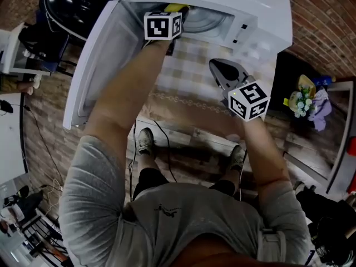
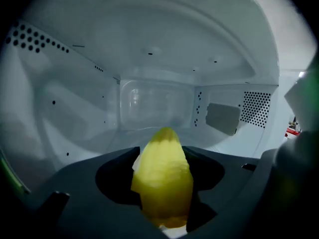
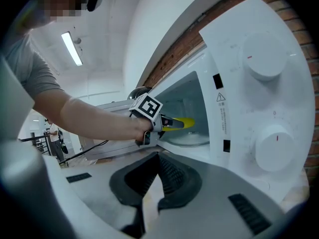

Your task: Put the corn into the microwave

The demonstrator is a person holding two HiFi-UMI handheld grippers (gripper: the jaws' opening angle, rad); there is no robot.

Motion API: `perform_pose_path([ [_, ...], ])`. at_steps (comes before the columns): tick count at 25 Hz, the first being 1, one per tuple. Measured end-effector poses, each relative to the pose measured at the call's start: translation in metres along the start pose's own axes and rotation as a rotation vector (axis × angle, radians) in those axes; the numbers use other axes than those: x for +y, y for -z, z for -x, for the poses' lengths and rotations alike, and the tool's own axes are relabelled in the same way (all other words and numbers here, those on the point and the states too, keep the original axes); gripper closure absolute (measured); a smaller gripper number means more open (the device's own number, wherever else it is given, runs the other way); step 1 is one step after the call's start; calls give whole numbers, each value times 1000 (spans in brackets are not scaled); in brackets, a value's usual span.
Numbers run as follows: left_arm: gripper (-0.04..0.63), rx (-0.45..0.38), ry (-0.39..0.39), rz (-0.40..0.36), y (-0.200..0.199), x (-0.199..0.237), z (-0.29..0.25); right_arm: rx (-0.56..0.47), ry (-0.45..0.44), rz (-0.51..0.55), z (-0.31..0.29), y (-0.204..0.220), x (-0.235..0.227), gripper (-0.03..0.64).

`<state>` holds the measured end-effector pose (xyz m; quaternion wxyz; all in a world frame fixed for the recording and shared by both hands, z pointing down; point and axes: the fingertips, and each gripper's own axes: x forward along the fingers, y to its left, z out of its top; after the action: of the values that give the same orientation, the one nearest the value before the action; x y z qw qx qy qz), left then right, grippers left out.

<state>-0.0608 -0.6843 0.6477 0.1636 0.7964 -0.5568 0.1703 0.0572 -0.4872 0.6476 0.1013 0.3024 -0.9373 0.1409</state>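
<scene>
A yellow corn cob [image 2: 162,183] sticks forward between the jaws of my left gripper [image 2: 162,195], which is shut on it. The corn's tip reaches into the white microwave's cavity [image 2: 149,103], above the glass turntable [image 3: 187,141]. From the head view, the left gripper [image 1: 176,11] and corn [image 1: 177,7] are at the microwave's [image 1: 261,15] mouth, beside the swung-open door [image 1: 94,65]. In the right gripper view the corn [image 3: 183,124] pokes past the door frame. My right gripper [image 1: 218,68] hangs in front of the control panel with its jaws together [image 3: 152,193] and nothing in them.
Two round knobs [image 3: 266,59] sit on the control panel to the right of the opening. The microwave stands on a checked cloth [image 1: 189,65]. A bunch of flowers [image 1: 303,102] is at the right, a black pot [image 1: 72,1] at the top left, and a brick wall [image 1: 328,15] behind.
</scene>
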Motion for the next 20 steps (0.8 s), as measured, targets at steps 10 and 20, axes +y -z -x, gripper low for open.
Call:
perform_pose_path([
  [10,337,40,-57,-80,-2,8,-22,4,15,-19,5,7,-9,600],
  [20,336,68,-84,-105,3,17,-31,9,16,-17,7,7,-12,600],
])
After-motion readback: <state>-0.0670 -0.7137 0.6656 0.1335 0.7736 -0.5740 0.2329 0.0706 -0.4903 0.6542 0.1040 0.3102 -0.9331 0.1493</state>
